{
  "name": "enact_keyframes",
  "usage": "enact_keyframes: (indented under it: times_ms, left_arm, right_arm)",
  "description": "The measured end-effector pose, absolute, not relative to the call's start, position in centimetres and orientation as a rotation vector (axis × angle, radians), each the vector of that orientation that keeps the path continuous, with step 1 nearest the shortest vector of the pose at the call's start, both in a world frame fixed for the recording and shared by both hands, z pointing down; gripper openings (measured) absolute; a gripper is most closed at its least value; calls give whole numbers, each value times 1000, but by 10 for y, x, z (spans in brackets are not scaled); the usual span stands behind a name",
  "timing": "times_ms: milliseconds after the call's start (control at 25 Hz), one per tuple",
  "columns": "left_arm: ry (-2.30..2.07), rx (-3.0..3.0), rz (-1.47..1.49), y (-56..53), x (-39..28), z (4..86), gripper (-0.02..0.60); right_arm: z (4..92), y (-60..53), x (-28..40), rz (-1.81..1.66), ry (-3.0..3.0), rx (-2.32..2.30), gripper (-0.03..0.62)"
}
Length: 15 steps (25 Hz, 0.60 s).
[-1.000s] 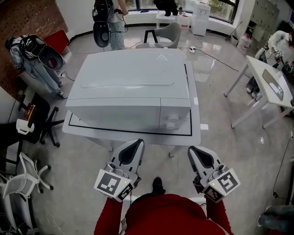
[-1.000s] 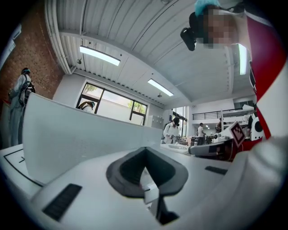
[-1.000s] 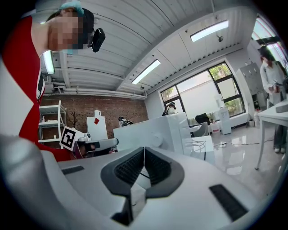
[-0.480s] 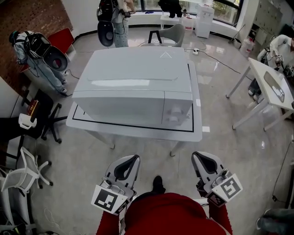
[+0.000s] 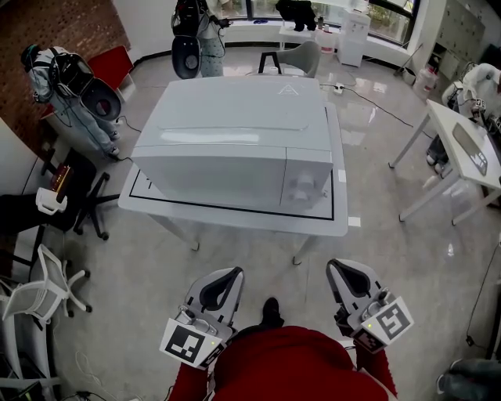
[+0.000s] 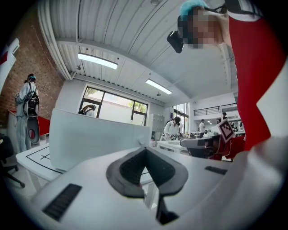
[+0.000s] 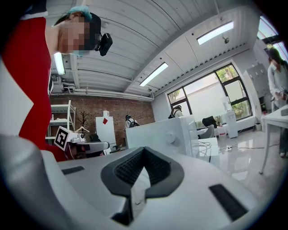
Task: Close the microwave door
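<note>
Microwave [image 5: 235, 125]: door [image 5: 207, 182] flush shut, facing 6 o'clock; long axis 9 to 3. Left gripper [image 5: 222, 276], right gripper [image 5: 347, 271]: jaws together, empty

This is a research lab in an open, loft-like workroom. A white worktop [image 5: 235, 222] stands alone on the glossy grey floor [image 5: 376, 266]. A black outline is marked near its edges, around the microwave [image 5: 235, 133]. A person in pale coveralls [image 5: 74, 102] stands by the brick wall [image 5: 55, 23]. Around the worktop are a rolling office chair [image 5: 39, 294], another white table [image 5: 462, 149], grey cabinets [image 5: 462, 27] and a power strip [image 5: 339, 88] lying on the floor. Overhead is a ribbed ceiling [image 6: 121, 27] with strip lights [image 7: 154, 74], and there are tall windows [image 7: 211, 92].
</note>
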<state>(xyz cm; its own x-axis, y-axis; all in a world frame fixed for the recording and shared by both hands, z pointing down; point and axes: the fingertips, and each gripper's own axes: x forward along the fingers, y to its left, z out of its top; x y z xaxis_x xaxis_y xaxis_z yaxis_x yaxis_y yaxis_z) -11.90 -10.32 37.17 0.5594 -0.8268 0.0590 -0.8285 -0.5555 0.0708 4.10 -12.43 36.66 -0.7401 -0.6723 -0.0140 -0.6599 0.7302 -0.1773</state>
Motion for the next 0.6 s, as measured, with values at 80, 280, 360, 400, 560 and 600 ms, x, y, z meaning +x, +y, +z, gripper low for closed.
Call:
enact_keyframes:
  times_ms: [80,280,360,400,560,600]
  left_arm:
    - [-1430,2689,14,-102,-118,372,11]
    - [-1433,2681,19,-101,-118,374,11]
    - [-1438,2683,12,-102,-118,372,11]
    - [-1440,2682,10,-102,-119,371,11]
    - [-1442,2667,7,-105,-118,373,11]
    - [-1438,2661,-4,-105,-116,372,11]
  right_arm:
    - [367,-123,40,-228,2857,-1102,14]
    - [369,-121,38,-224,2869,-1098,13]
    - [370,-121,38,-225,2871,-1105,13]
    - [371,-121,38,-224,2872,-1109,12]
    - [371,-122,39,-223,2875,-1114,13]
    - [371,-123,39,-221,2877,-1114,12]
